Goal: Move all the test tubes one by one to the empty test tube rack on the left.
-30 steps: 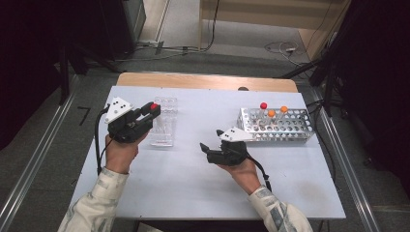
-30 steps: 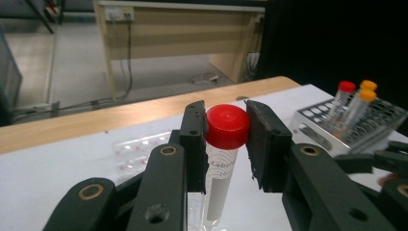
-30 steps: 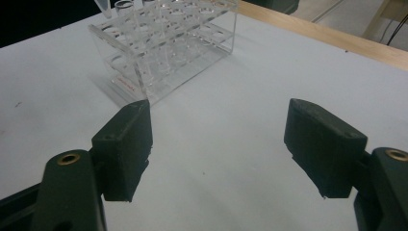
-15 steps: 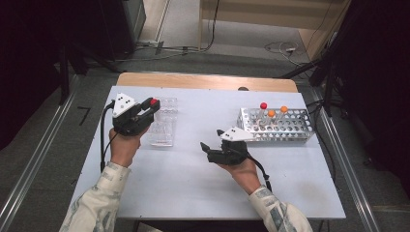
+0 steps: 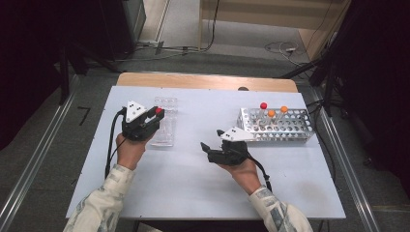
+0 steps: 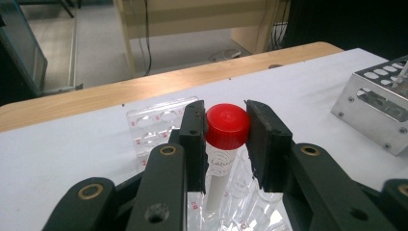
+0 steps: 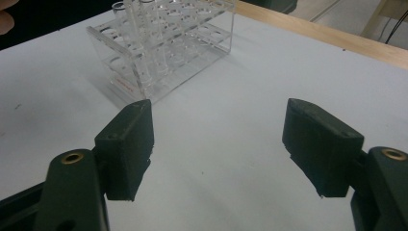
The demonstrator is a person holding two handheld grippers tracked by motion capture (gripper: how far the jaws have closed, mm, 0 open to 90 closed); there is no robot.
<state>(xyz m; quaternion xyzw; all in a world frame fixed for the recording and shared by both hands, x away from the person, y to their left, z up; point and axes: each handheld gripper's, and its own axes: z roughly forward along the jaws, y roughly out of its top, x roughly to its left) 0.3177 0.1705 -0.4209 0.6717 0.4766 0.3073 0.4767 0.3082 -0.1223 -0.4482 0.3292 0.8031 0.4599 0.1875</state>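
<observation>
The left gripper [image 6: 225, 144] is clamped on a red-capped tube [image 6: 225, 144], its lower end already dipping into the clear rack [image 5: 164, 126]. Seating and release seem left. 3 capped tubes wait in the metal rack [image 5: 276, 126]. The right gripper [image 7: 226, 144] rests with jaws apart.

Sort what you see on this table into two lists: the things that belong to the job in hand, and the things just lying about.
In the job:
- left gripper, shut on the red-capped tube
- clear plastic rack below that tube

Lying about:
- metal rack with its capped tubes
- right gripper, open, holding nothing
</observation>
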